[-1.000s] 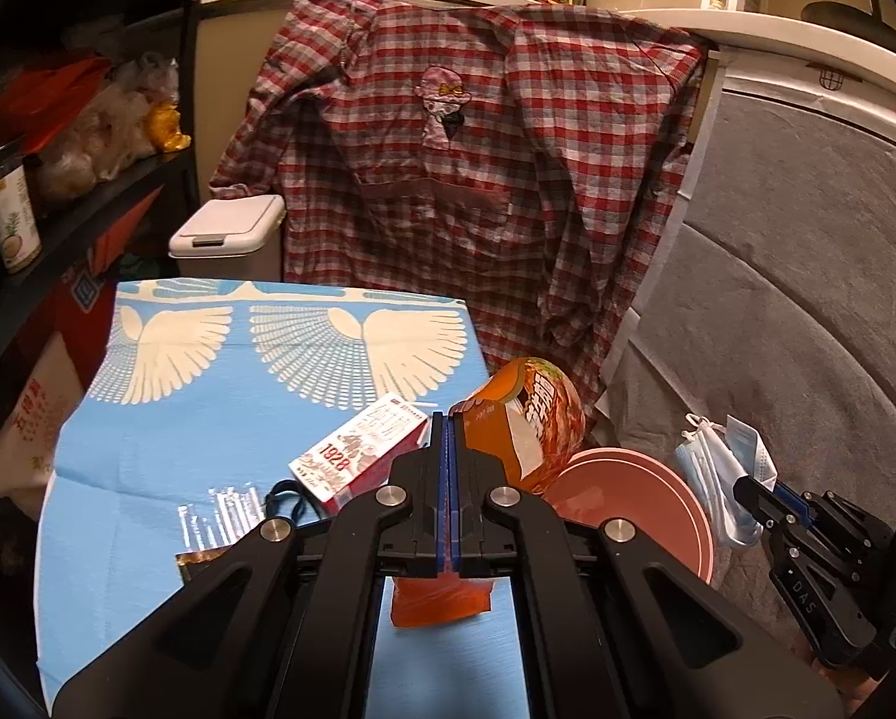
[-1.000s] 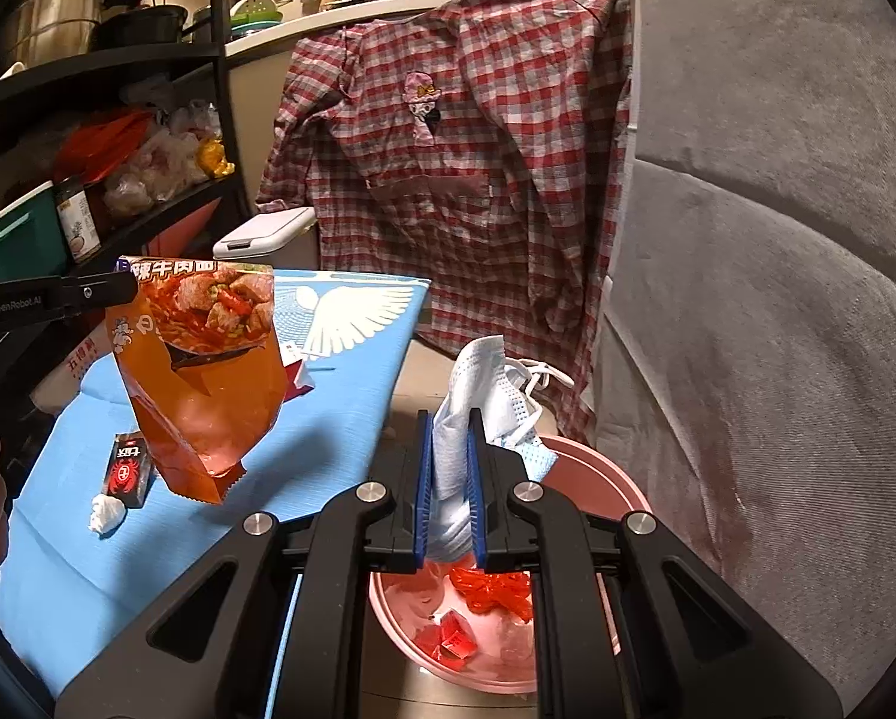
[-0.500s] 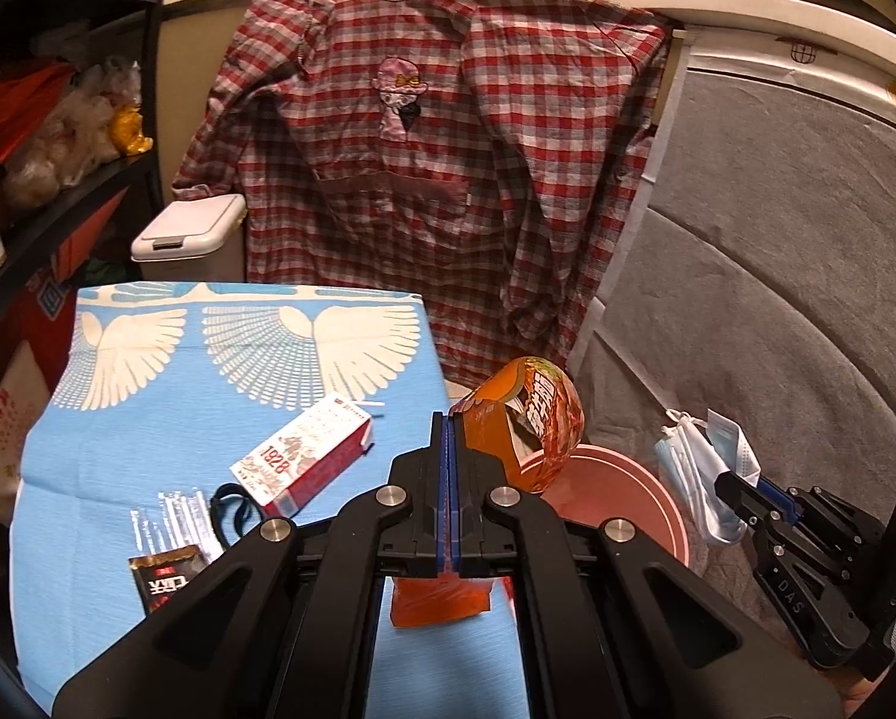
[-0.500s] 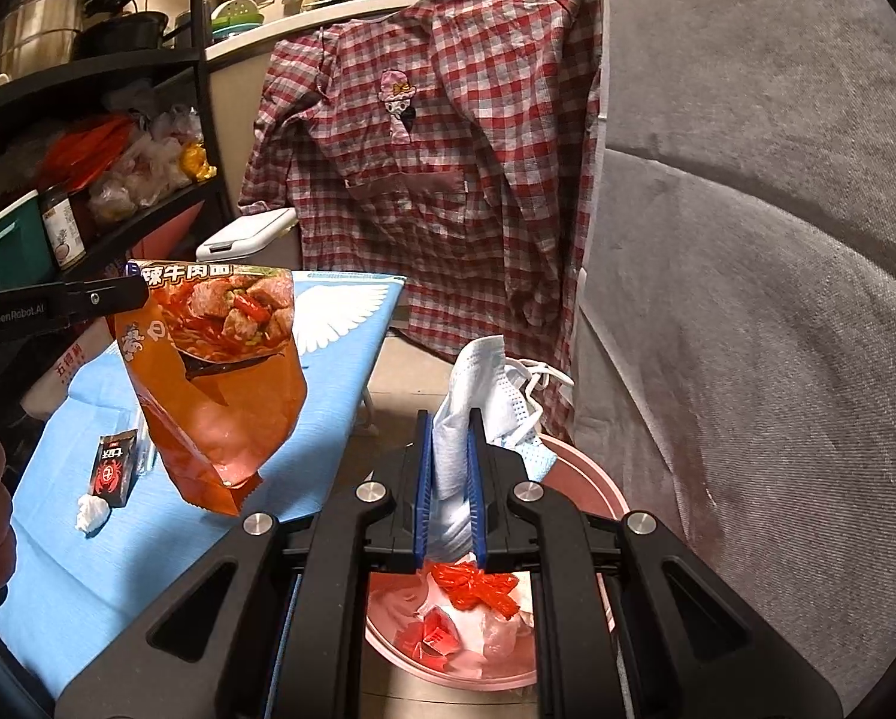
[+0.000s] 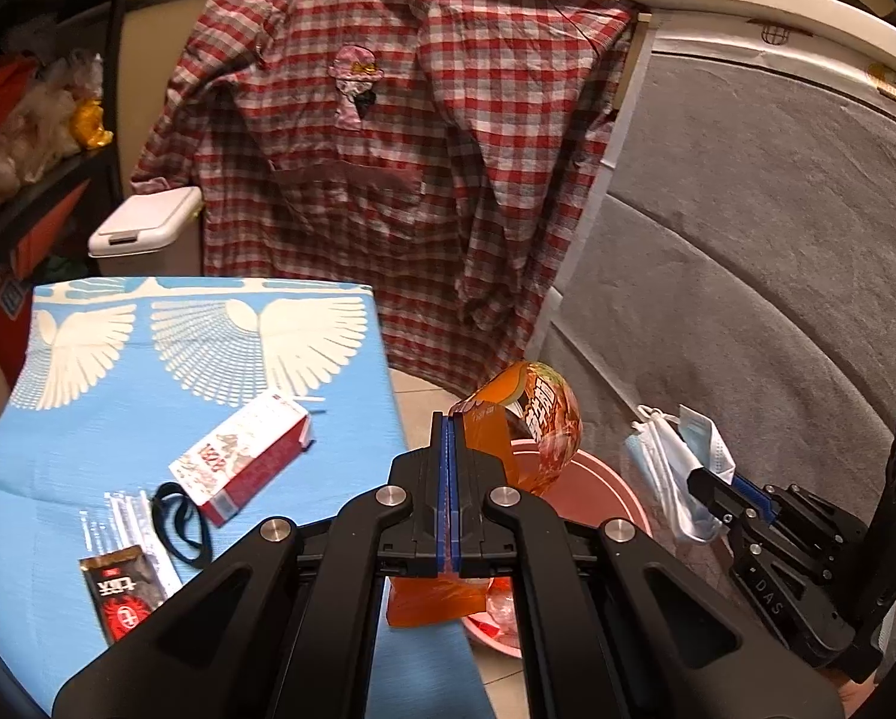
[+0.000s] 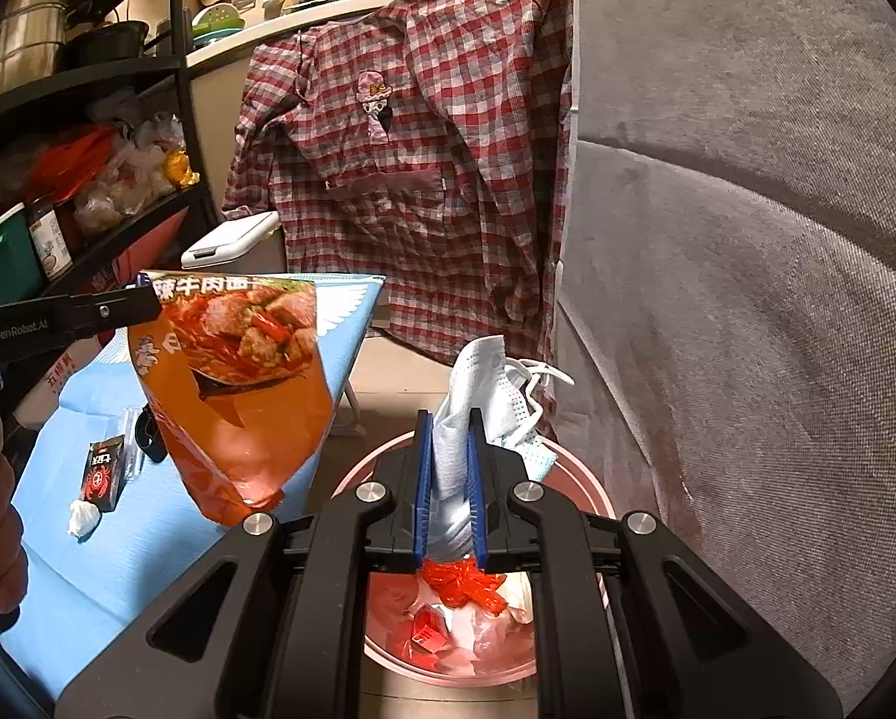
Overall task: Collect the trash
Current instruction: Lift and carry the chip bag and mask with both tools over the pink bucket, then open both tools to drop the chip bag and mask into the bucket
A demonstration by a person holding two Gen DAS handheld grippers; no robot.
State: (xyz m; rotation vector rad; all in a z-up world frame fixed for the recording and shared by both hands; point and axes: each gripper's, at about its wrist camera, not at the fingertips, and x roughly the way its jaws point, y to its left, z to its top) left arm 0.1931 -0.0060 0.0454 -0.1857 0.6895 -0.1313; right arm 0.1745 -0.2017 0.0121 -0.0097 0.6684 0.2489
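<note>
My left gripper (image 5: 450, 419) is shut on the top edge of an orange noodle bag (image 5: 535, 425), which hangs beside the blue table and partly over the pink bin (image 5: 604, 500). In the right wrist view the same orange noodle bag (image 6: 238, 383) dangles from the left gripper's fingers (image 6: 106, 311) at the left. My right gripper (image 6: 450, 419) is shut on a pale blue face mask (image 6: 484, 395) above the pink bin (image 6: 592, 491), which holds red wrappers and crumpled paper. From the left wrist view the face mask (image 5: 675, 467) hangs from the right gripper (image 5: 702, 482).
On the blue cloth-covered table (image 5: 118, 419) lie a red-and-white carton (image 5: 247, 455), a black band (image 5: 178, 521), clear sachets (image 5: 124, 515) and a dark sachet (image 5: 121, 590). A plaid shirt (image 5: 400, 180) hangs behind, a white lidded bin (image 5: 142, 227) stands beside it, grey upholstery (image 5: 747, 239) at right.
My left gripper has carried the orange bag rightward, off the table toward the pink bin. The right gripper with the mask has shifted slightly over the bin.
</note>
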